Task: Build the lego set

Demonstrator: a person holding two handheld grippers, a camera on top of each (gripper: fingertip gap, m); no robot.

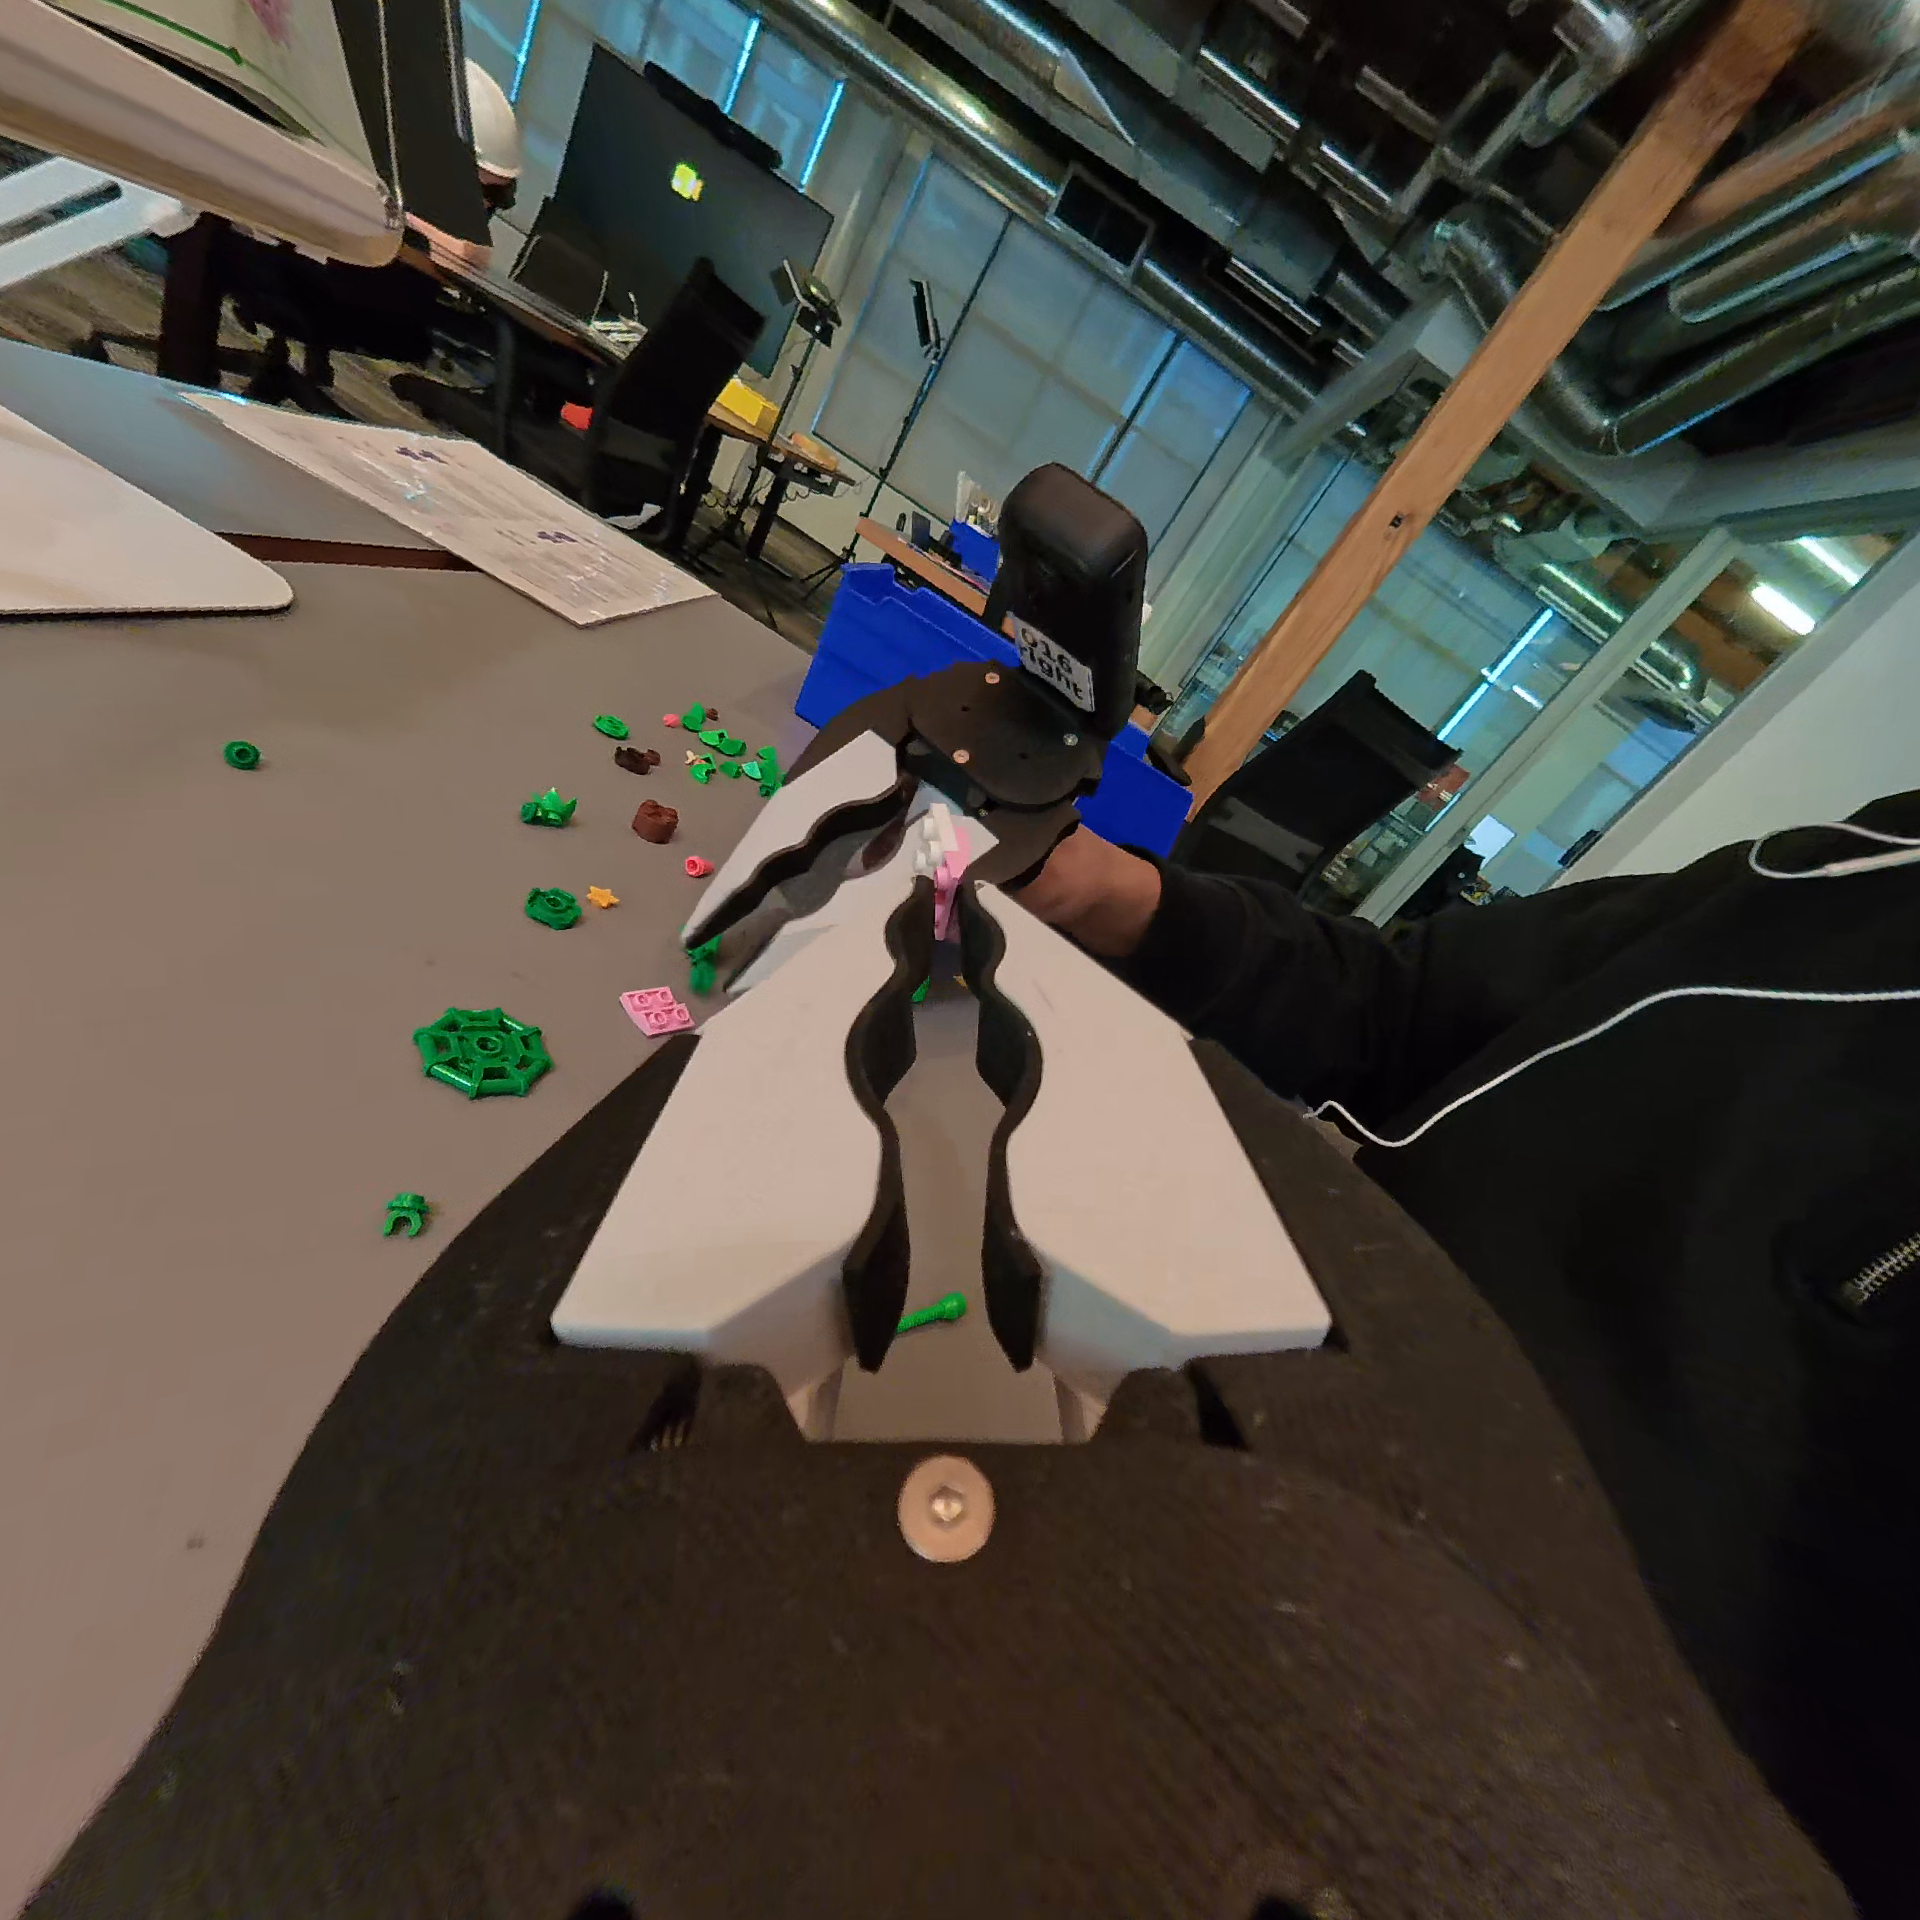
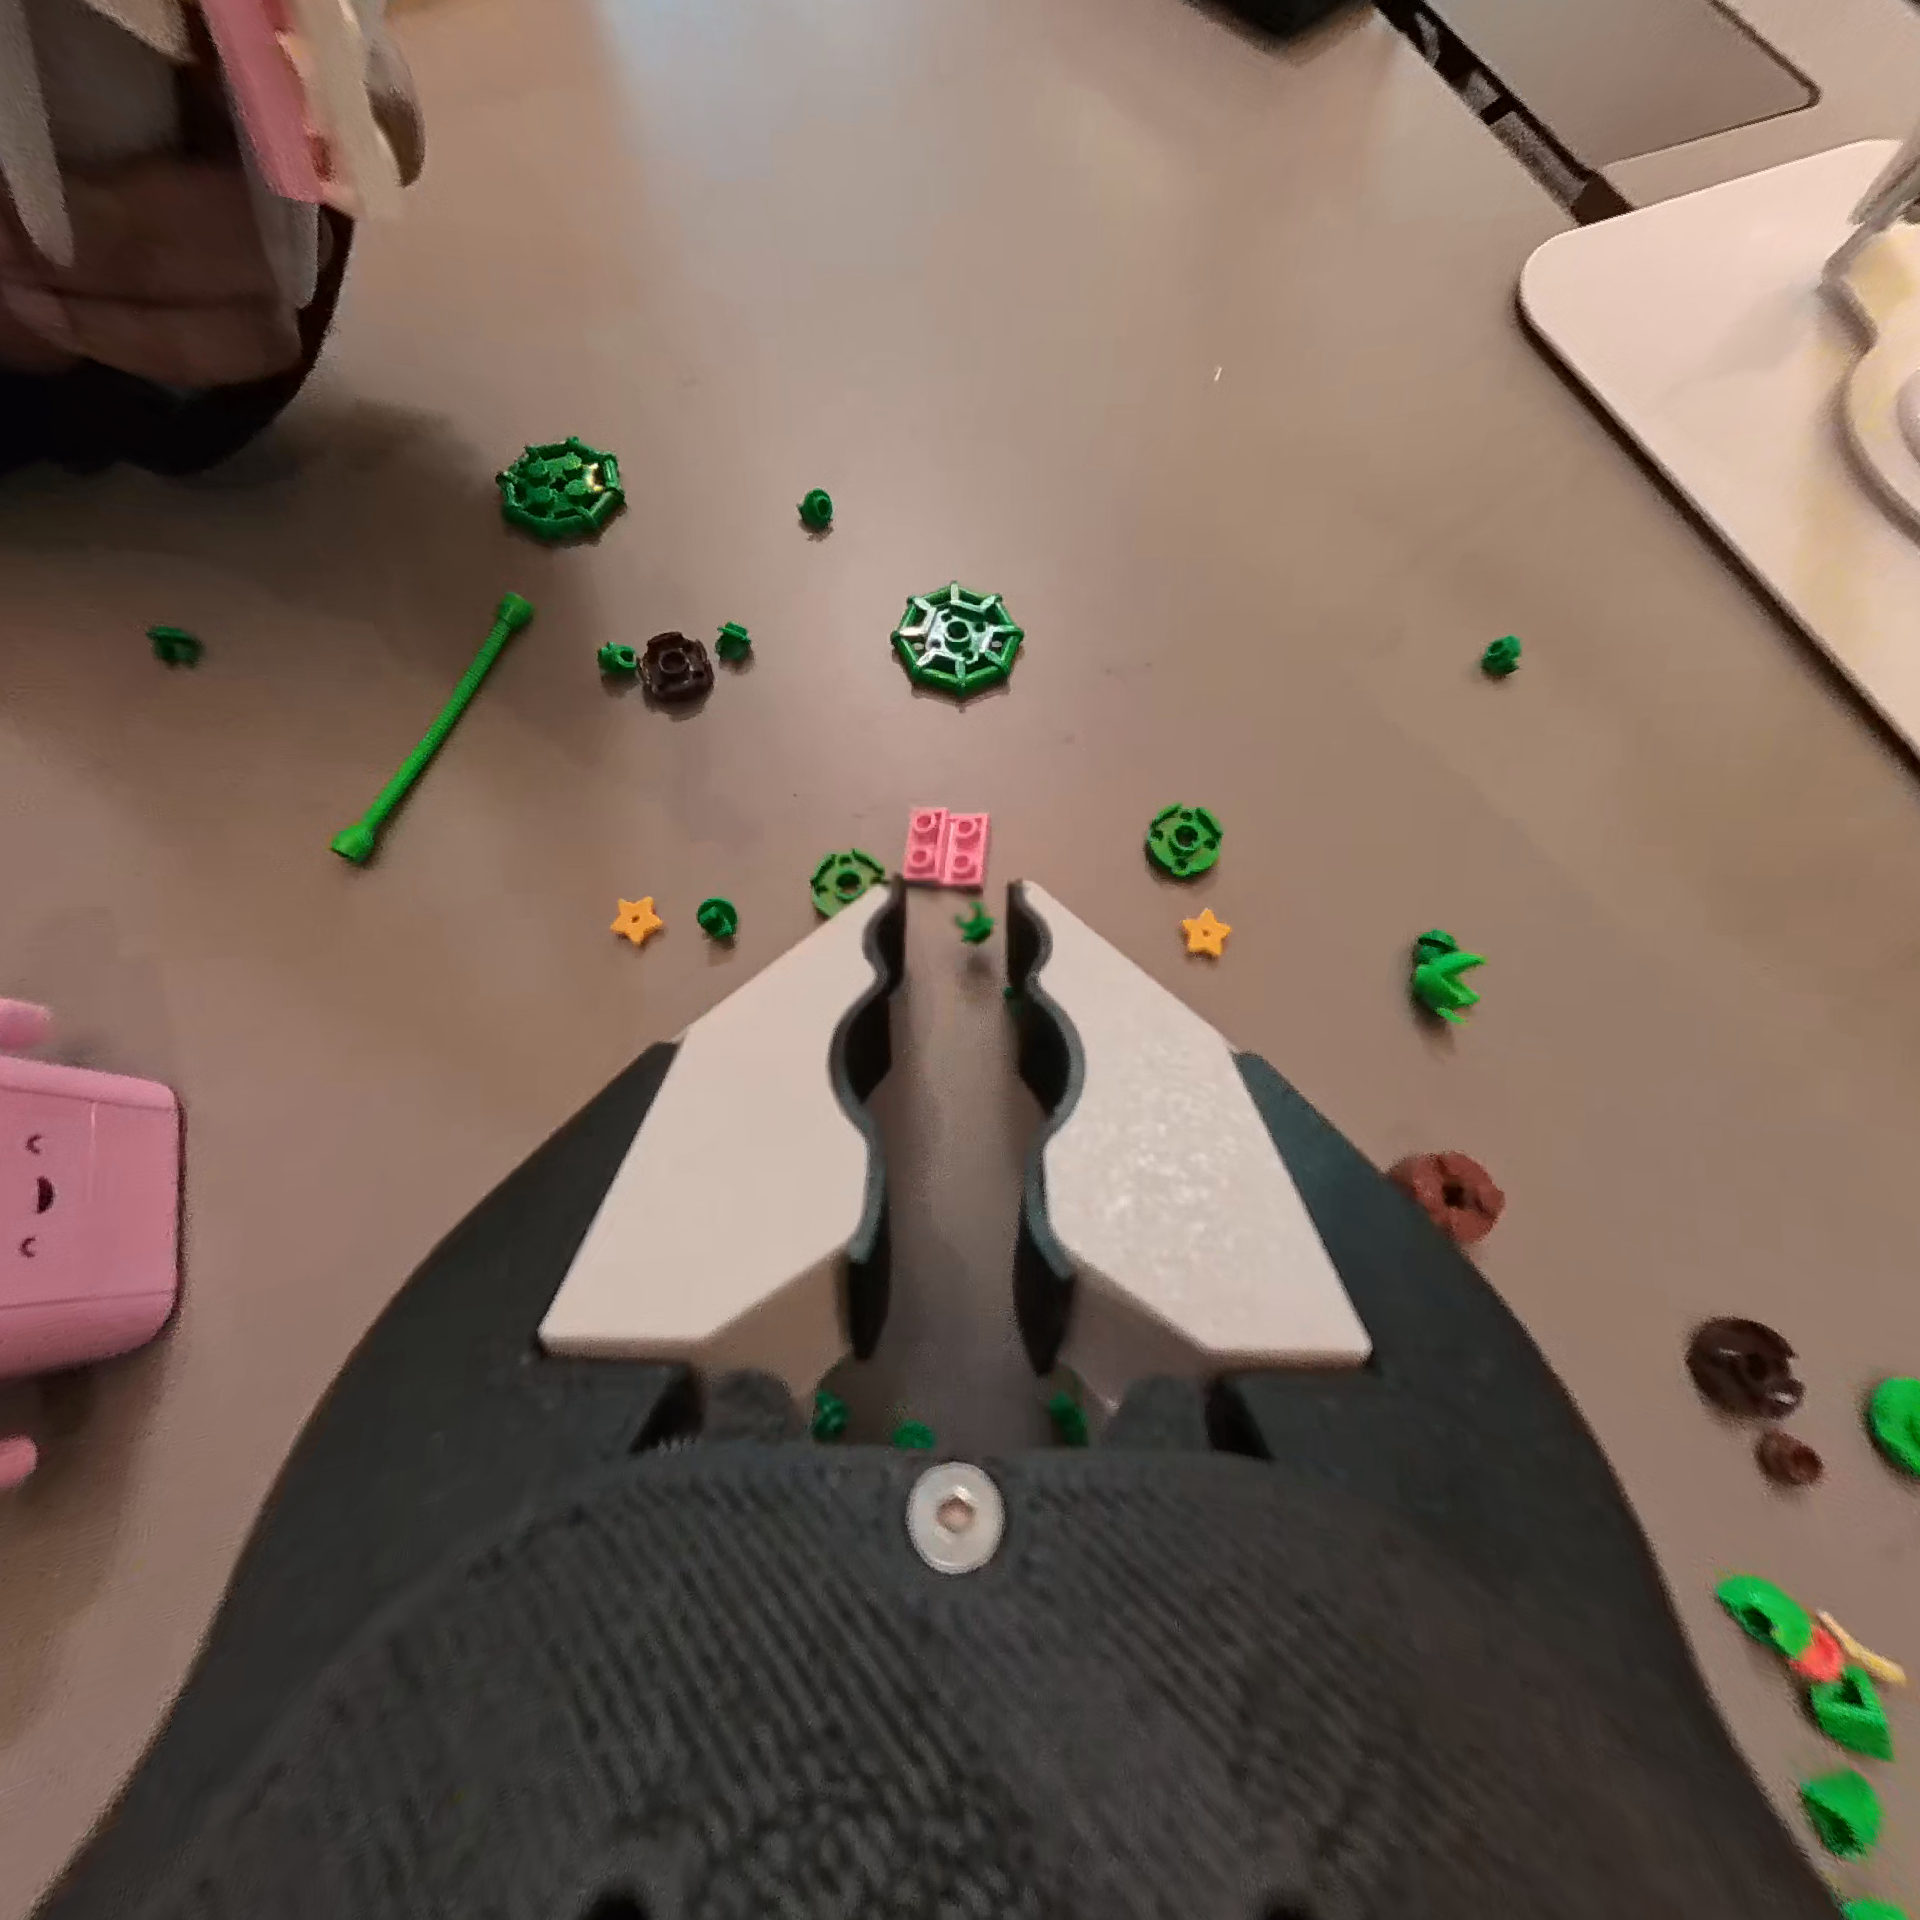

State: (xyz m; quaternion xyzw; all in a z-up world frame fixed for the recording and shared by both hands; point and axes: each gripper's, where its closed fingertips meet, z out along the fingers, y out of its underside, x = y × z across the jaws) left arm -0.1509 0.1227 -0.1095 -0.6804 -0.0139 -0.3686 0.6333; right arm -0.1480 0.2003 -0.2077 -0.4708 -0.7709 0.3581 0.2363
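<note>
Just ahead of right tool: pink plate, untouched | right tool parted, empty | left tool pinching pink-and-white assembly | next, probably: advance, straddle plate.

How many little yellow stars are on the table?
2. One small yellow star piece lies left of the right gripper fingertips, another lies right. The gripper might hide more.

Left gripper at frame centre, tips closed on a pink-and-white lego piece; right gripper, fingers apart, hangs just left of it above the grey table, green web-shaped piece and pink plate lying centre left.
</note>
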